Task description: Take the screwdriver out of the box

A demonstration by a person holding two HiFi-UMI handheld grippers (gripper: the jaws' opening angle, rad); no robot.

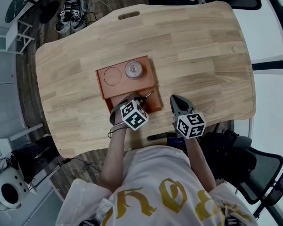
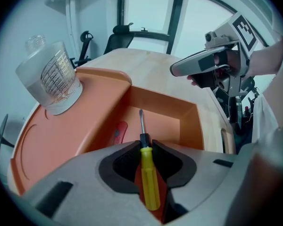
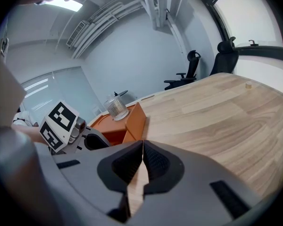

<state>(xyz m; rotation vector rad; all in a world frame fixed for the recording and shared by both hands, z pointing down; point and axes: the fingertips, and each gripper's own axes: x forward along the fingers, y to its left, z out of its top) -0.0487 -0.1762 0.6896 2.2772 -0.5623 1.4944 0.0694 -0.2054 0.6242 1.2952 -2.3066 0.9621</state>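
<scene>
An orange box [image 1: 104, 86] lies on the wooden table, with a deep compartment at its near end. My left gripper [image 2: 144, 145] points steeply down into that compartment and is shut on the screwdriver [image 2: 148, 173]: its pads press the top of the yellow handle, by the black collar. The metal shaft sticks out ahead over the compartment floor. In the head view the shaft tip [image 1: 146, 95] shows beside the left gripper [image 1: 132, 101]. To the right of the box, my right gripper [image 1: 175, 100] hovers over bare table, shut and empty [image 3: 142, 145].
A clear glass jar [image 1: 133, 69] stands on the box's raised top [image 2: 52, 76]. A small red item [image 2: 119, 132] lies in the compartment. A black object [image 1: 162, 136] sits at the table's near edge. Office chairs stand beyond the far side.
</scene>
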